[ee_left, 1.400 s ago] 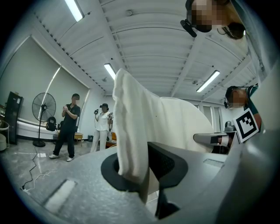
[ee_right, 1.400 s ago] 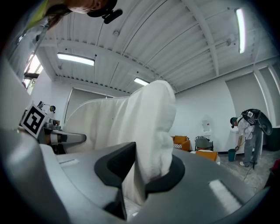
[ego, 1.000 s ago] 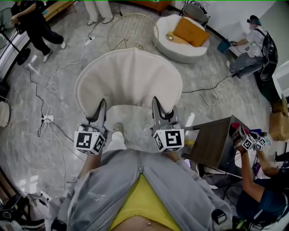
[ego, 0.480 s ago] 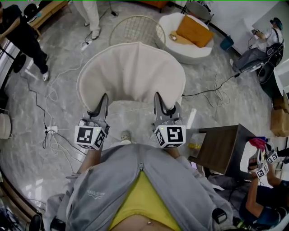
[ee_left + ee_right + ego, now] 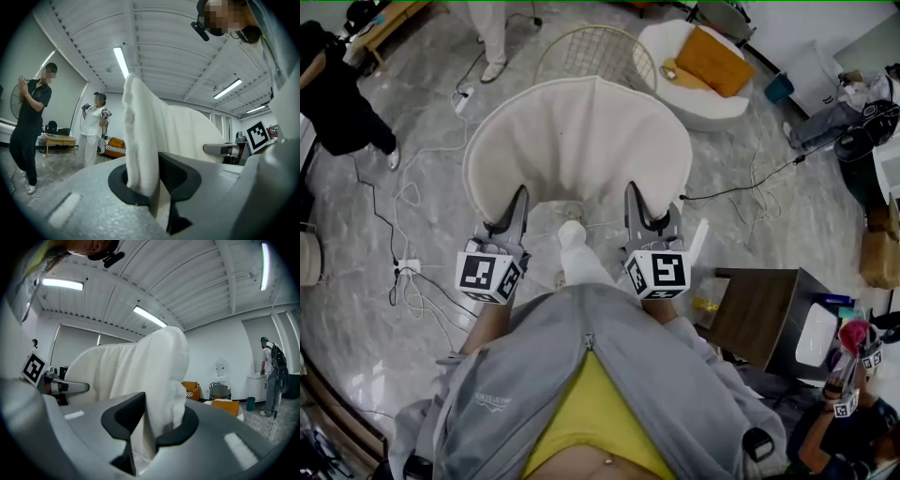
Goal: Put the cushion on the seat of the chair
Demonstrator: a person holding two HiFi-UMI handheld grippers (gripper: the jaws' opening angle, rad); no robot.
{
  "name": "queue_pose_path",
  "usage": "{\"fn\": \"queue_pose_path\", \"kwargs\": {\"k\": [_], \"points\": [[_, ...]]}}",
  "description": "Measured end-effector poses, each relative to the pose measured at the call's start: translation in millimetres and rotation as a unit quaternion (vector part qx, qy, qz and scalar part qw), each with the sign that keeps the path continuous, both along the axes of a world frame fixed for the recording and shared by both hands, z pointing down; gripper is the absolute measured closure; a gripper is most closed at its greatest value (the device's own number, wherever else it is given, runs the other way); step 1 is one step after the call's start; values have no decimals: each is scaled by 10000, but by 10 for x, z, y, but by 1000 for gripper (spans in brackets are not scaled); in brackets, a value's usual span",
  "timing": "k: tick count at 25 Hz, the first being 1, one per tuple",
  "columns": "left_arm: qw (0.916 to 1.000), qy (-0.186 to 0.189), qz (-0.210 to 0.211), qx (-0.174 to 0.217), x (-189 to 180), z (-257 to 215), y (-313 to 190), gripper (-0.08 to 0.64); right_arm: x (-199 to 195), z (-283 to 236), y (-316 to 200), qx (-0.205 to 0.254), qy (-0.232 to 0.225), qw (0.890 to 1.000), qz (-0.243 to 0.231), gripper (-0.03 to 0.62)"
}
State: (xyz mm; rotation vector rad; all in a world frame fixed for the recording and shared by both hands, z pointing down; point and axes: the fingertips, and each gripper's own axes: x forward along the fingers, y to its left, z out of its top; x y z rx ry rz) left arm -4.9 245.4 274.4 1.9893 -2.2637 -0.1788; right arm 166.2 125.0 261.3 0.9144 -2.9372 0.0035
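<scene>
Grey marbled floor [image 5: 384, 253] is seen from above, with loose cables [image 5: 412, 202] strewn along its left side. The cream cushion [image 5: 581, 150] is held level in the air over the middle of the floor and rests on nothing. It is carried by its near edge only, one gripper at each end of that edge.

Beyond the cushion's far edge, toward the top edge of the floor, an empty wire chair [image 5: 600, 58] is noted. It is judged to be the target seat. To its right a white round armchair [image 5: 675, 101] already bears an orange pillow [image 5: 712, 58].

Left gripper [image 5: 519, 199]: jaws narrow and clamped on the left end of the cushion's near edge. In the left gripper view the fabric [image 5: 140, 131] is seen pinched between the dark pads [image 5: 176, 176].

Right gripper [image 5: 634, 195]: jaws likewise narrow and closed on the right end. In the right gripper view the folded plush [image 5: 161, 376] is pressed between them.

Step in hand, as judged: transport. The cushion is gripped and lifted but not yet over the seat.

Next move, as judged: the cushion is to be brought above the wire chair, lowered flat onto the seat with both ends kept level, and only then released.

Writing: none is legible. Only black-and-white square patterns are shown on the marker cubes [image 5: 487, 277]. Small print on the grey jacket [image 5: 492, 403] cannot be read.
</scene>
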Motion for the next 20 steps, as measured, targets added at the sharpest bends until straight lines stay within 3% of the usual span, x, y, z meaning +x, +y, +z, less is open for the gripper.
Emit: {"fn": "queue_pose_path", "kwargs": {"k": [10, 20], "points": [[10000, 62, -12, -72, -926, 257, -714, 502, -918, 258, -708, -48, 0, 10000, -23, 512], [9984, 107, 435, -359, -2158, 365, -2158, 502, -2030, 416, -2015, -256, 88, 9993, 271, 511]]}}
